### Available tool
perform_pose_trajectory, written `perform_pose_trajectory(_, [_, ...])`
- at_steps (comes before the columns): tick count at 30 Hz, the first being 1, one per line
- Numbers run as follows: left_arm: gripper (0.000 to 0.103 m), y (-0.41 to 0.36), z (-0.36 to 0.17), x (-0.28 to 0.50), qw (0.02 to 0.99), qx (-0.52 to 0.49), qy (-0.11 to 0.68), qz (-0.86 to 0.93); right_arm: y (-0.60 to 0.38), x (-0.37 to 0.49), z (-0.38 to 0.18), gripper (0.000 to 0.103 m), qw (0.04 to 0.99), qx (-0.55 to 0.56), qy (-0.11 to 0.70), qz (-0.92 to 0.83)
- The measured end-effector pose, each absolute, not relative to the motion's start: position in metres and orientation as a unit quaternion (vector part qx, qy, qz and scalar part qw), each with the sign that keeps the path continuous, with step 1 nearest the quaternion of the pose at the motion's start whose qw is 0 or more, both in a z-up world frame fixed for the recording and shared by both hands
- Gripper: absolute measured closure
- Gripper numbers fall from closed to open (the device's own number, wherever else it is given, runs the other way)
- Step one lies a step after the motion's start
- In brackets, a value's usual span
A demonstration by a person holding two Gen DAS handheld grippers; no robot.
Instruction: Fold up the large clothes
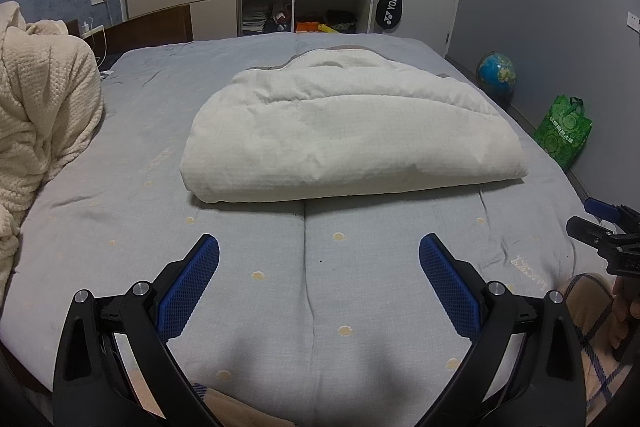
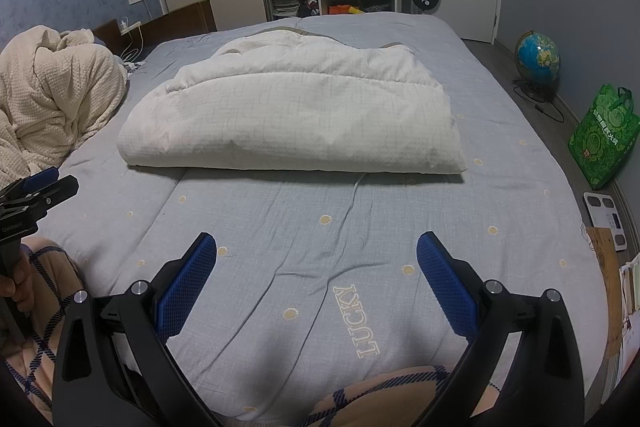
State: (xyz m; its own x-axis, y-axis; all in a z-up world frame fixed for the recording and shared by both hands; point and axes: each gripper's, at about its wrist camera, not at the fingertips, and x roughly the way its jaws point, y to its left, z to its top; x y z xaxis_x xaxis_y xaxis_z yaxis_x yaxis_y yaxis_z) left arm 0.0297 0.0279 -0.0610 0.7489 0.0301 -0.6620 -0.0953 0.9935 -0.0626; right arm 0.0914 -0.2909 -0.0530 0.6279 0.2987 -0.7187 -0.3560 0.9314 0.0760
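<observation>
While both tongs hang apart from the cloth, the white padded garment [image 1: 352, 131] lies as a thick, roughly rectangular bundle on the bed [image 1: 120, 211], about mid-bed and square to the near edge.

Left tongs [image 1: 319, 255]: spread wide, nothing between the blue pads, held over bare sheet on the near side of the bundle, well short of its front fold. Right tongs [image 2: 316, 253]: likewise spread and empty, also on the near side of the bundle, towards its right half. Neither touches the garment.

State of the bundle: near edge is a rounded fold, layers stacked on top, with a raised seam line running across the upper face. A brown-grey strip [image 1: 344, 47] peeks out along the far edge; whether collar, hood or lining, cannot tell. No sleeve hangs loose on any visible side.

Judgement: folding looks largely or wholly done. The item is compact and both tools are clear of it. At most a further halving or a squaring-up of the far edge remains; the far side is partly hidden by the bundle's own height, so its tidiness is unconfirmed.

Also noted: a cream knitted blanket [image 1: 44, 115] heaped to the left of the bundle, unfolded; whether it belongs to the task, cannot tell.
</observation>
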Motion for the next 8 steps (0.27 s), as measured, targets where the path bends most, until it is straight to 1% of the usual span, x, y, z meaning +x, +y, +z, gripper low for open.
perform_pose_trajectory(8, [0.006, 0.0284, -0.0617, 0.0316, 0.932, -0.046, 0.358, 0.036, -0.2909, 0.0915, -0.0532, 0.008, 0.901, -0.037, 0.391, 0.182])
